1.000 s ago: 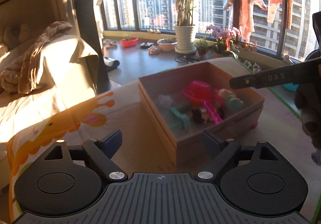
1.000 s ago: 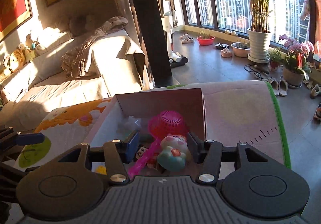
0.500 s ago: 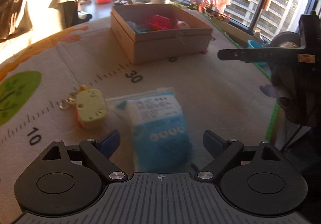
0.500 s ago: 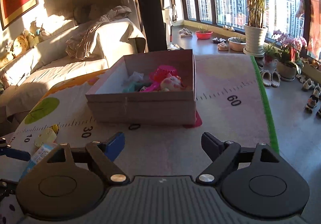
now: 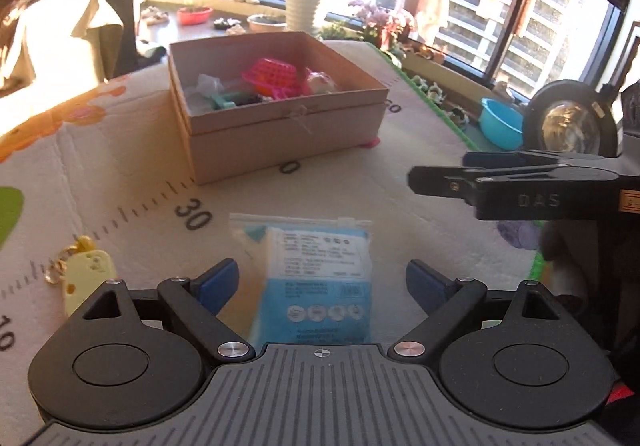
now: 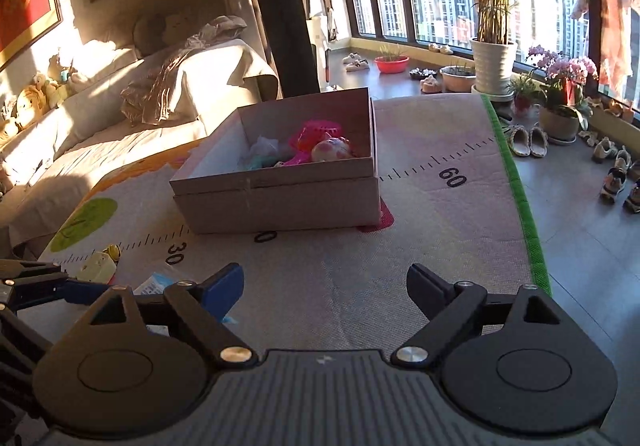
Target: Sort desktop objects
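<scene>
My left gripper [image 5: 322, 284] hangs tilted down over a soft, pale play mat [image 5: 120, 174] printed with a ruler scale and cartoon shapes. Its blue-padded fingers [image 5: 218, 282] are spread wide, and they have just been opening a little further; nothing is pinched. Between them, lying flat on the mat, is a glossy clear zip bag holding a blue-and-white printed packet [image 5: 316, 282]. The bag is a limp rectangle whose long axis runs away from me, with the sealed zip edge at the far end, toward the box. The pads stand on either side of it and do not touch it.

Just left of that bag lies a small pale-yellow plastic toy with a gold chain [image 5: 86, 274], slightly tilted, its chain end pointing away and left.

Farther on sits a square, matt beige cardboard box [image 5: 280, 130], open on top. Inside I see a pink plastic lattice basket [image 5: 274, 76], a teal plastic piece [image 5: 222, 100] and a round, pale, glossy figure [image 5: 320, 80], jumbled together.

My right gripper [image 6: 324, 286] is held off to the right, pointing down at bare mat in front of the box. Its fingers [image 6: 224, 284] have just been opening and are released, with nothing between them. From the left view its black arm reaches in sideways, level, above the mat.
</scene>
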